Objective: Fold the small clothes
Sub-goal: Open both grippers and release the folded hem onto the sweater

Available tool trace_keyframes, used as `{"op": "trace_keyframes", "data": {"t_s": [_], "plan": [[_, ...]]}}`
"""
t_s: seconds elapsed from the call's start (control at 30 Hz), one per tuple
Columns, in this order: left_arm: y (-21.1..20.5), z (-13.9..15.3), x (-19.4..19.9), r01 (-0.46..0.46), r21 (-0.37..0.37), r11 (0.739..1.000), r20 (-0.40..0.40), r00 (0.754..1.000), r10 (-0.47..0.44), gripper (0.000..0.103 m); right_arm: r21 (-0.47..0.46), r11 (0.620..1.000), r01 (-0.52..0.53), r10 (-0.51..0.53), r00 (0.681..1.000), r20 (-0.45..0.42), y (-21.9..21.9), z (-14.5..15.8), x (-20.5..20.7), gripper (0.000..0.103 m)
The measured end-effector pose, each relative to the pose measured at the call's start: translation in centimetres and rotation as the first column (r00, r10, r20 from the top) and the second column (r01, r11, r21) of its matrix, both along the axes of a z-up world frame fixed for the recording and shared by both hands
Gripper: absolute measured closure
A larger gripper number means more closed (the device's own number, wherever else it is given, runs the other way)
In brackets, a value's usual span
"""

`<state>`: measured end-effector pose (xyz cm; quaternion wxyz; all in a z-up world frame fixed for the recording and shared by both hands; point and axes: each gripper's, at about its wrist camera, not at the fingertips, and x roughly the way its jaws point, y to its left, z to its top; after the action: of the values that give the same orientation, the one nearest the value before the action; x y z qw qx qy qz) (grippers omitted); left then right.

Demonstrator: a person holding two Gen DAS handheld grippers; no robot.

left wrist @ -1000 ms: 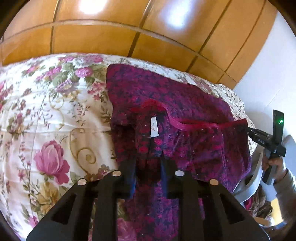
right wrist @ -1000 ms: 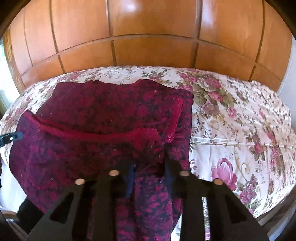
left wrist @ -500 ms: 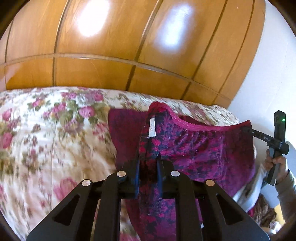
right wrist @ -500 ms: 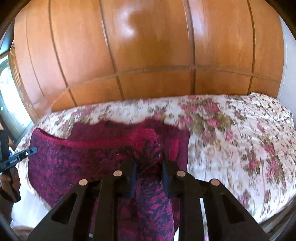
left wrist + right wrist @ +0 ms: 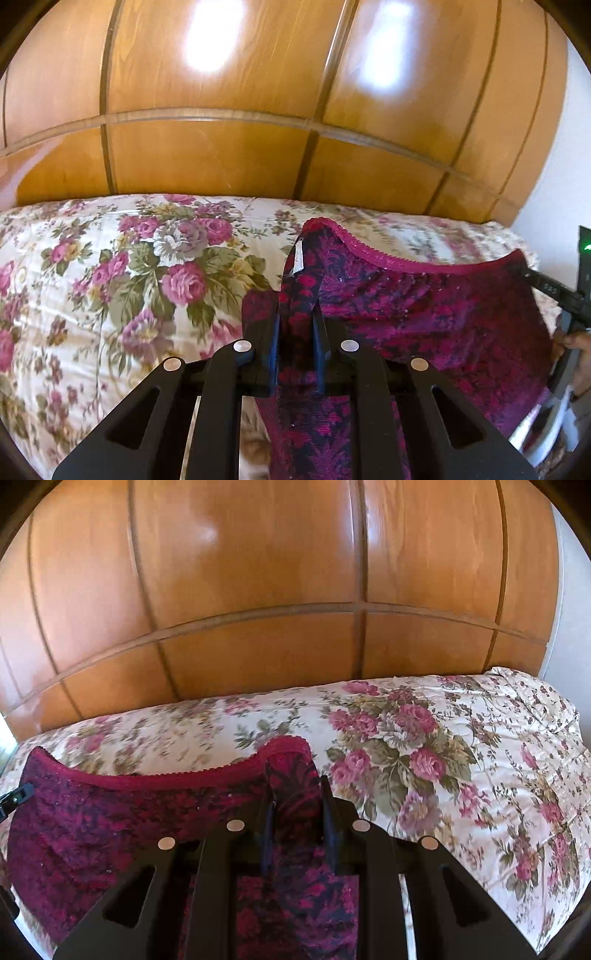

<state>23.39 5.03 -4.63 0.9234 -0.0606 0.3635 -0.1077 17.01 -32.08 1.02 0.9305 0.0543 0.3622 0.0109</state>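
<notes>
A small dark red garment (image 5: 424, 314) with a floral pattern and a red lace waistband hangs stretched between my two grippers above the bed. My left gripper (image 5: 295, 317) is shut on its left top corner, where a white label (image 5: 298, 258) shows. My right gripper (image 5: 295, 794) is shut on the right top corner of the garment (image 5: 110, 823). The right gripper's tip shows at the right edge of the left wrist view (image 5: 550, 288), and the left gripper's tip shows at the left edge of the right wrist view (image 5: 14, 797). The garment's lower part is hidden behind the grippers.
A bed with a cream floral quilt (image 5: 110, 277) lies below and ahead; it also shows in the right wrist view (image 5: 461, 757). A panelled wooden wardrobe (image 5: 258, 110) stands right behind the bed. A white wall (image 5: 569, 166) is at the right.
Both grippers have lifted the garment up off the quilt. It lay spread on the bed a second ago and now hangs taut between them by its waistband.
</notes>
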Motion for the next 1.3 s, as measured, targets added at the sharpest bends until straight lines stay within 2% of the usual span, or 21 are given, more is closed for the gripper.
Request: {"op": "trace_keyframes", "data": {"t_s": [0.23,0.4,0.43,0.47,0.5,0.57,0.63,0.7,0.8,0.87,0.93,1.0,1.03,1.17,1.23,1.3], "plan": [[-0.3,-4.6,3.7,-0.056,0.060,0.997,-0.092,0.994,0.062,0.089,-0.061,0.997,0.037,-0.042,0.995,-0.089,0.2,-4.4,3.7,0.082],[-0.4,-5.2,3.9,-0.065,0.087,0.994,-0.099,0.992,0.073,0.084,-0.048,0.998,0.049,-0.057,0.983,-0.176,-0.4,-7.4,5.4,0.076],[-0.2,-5.1,4.0,-0.072,0.083,0.994,-0.104,0.991,0.081,0.076,-0.047,0.998,0.051,-0.059,0.982,-0.182,-0.4,-7.5,5.5,0.075],[0.0,-4.7,3.8,-0.099,0.084,0.992,-0.102,0.989,0.107,0.068,-0.044,0.998,0.054,-0.061,0.980,-0.187,-0.5,-7.4,5.6,0.066],[0.1,-4.0,3.2,-0.135,0.091,0.987,-0.086,0.986,0.143,0.053,-0.041,0.997,0.062,-0.068,0.979,-0.191,-0.7,-7.2,5.5,0.054],[0.5,-2.6,1.7,-0.182,0.080,0.980,-0.030,0.982,0.185,0.051,-0.019,0.996,0.089,-0.091,0.981,-0.171,-1.3,-6.3,4.7,0.044],[0.2,-1.5,-0.3,-0.199,0.079,0.977,0.015,0.980,0.198,0.051,-0.003,0.995,0.105,-0.104,0.987,-0.124,-1.6,-4.9,3.4,0.041],[-0.8,-0.5,-2.7,-0.176,0.083,0.981,0.075,0.983,0.170,0.051,0.001,0.995,0.102,-0.101,0.992,-0.074,-1.5,-3.5,1.7,0.040],[-3.1,-0.4,-5.6,-0.107,0.104,0.989,0.115,0.989,0.095,0.051,0.030,0.998,0.053,-0.052,0.998,-0.031,-0.8,-2.2,-1.5,0.036],[-4.6,-1.0,-6.5,-0.063,0.127,0.990,0.109,0.993,0.049,0.051,0.046,0.999,0.000,0.002,1.000,-0.031,0.2,-2.2,-3.5,0.035],[-5.8,-2.4,-6.8,-0.026,0.147,0.989,0.070,0.997,0.015,0.051,0.031,0.999,-0.035,0.036,0.998,-0.044,1.1,-2.8,-5.3,0.033],[-6.4,-4.1,-6.5,-0.030,0.163,0.986,0.028,0.999,0.025,0.051,0.007,0.999,-0.038,0.039,0.996,-0.076,1.5,-4.0,-6.2,0.030],[-6.7,-4.2,-6.7,-0.036,0.167,0.985,0.034,0.999,0.031,0.051,0.014,0.999,-0.035,0.036,0.994,-0.100,1.4,-4.8,-6.2,0.030],[-6.7,-3.5,-7.3,-0.054,0.145,0.988,0.037,0.998,0.049,0.051,0.101,0.995,-0.012,0.022,0.995,-0.098,0.3,-4.9,-6.8,0.028],[-6.6,-3.0,-7.8,-0.058,0.132,0.990,0.043,0.998,0.053,0.047,0.132,0.991,-0.009,0.021,0.996,-0.090,-0.3,-4.6,-7.1,0.024],[-6.5,-2.8,-8.4,-0.061,0.128,0.990,0.052,0.997,0.054,0.041,0.166,0.986,0.023,-0.009,0.997,-0.083,-1.2,-4.2,-7.8,0.009]]}}
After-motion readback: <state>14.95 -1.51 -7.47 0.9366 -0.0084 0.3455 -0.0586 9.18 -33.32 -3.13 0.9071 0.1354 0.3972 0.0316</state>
